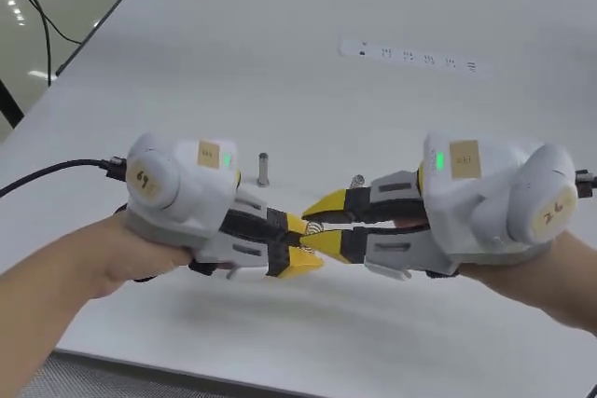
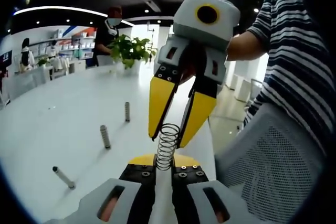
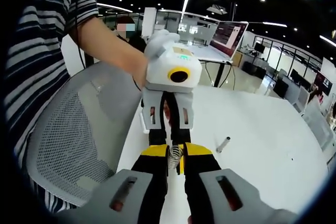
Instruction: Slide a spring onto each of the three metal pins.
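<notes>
- The left gripper (image 2: 163, 163) has its black, yellow-tipped jaws drawn close together on the near end of a coil spring (image 2: 166, 150).
- The right gripper (image 2: 168, 137) faces it head-on. Its yellow jaws sit one on each side of the spring's far end, tips touching the coils.
- The spring runs straight between the two grippers, held off the white table (image 2: 63, 129) with one end in each pair of jaws.
- In the head view the grippers meet tip to tip near the table's front edge, a hand behind each.
- Three metal pins stand in a row on the table beyond the jaws: a far pin (image 2: 127, 112), a middle pin (image 2: 105, 136) and a near pin (image 2: 63, 177). All are well apart from the spring.
- In the head view one pin rises just behind the right gripper's jaws and another stands to its left.
- A white power strip (image 1: 415, 56) lies further back on the table.
- A striped sleeve (image 2: 294, 51) and a grey mesh chair (image 2: 273, 156) show behind the right gripper.
</notes>
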Tool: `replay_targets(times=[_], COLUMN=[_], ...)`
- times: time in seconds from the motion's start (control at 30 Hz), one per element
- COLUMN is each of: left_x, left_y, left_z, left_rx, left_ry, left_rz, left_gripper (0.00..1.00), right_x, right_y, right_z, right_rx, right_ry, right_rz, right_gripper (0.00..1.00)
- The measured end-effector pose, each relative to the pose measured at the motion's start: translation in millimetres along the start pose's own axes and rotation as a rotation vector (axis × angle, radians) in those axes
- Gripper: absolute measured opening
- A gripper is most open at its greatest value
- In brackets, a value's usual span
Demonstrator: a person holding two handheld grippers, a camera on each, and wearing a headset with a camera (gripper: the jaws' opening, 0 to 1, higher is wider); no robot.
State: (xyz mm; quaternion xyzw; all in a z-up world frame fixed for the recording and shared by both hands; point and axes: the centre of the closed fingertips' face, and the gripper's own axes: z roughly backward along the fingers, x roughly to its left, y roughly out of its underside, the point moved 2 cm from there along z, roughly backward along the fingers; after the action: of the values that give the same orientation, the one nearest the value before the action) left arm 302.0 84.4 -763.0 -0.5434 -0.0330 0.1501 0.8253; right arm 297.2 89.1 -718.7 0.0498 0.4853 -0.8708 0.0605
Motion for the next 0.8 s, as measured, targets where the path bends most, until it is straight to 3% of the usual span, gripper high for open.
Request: replay_targets(times=[0.8], left_x=[7.1], left_y=[3.9], left_z=[3.5], left_rx=[0.000], left_ry=[-0.032], left_rz=[0.046], left_gripper=[0.07], right_x=[3.0], right_y=[0.6], right_z=[-5.9], right_rx=[0.056], right_ry=[-0.036], right_rz=[0.108], right_gripper=[0.07])
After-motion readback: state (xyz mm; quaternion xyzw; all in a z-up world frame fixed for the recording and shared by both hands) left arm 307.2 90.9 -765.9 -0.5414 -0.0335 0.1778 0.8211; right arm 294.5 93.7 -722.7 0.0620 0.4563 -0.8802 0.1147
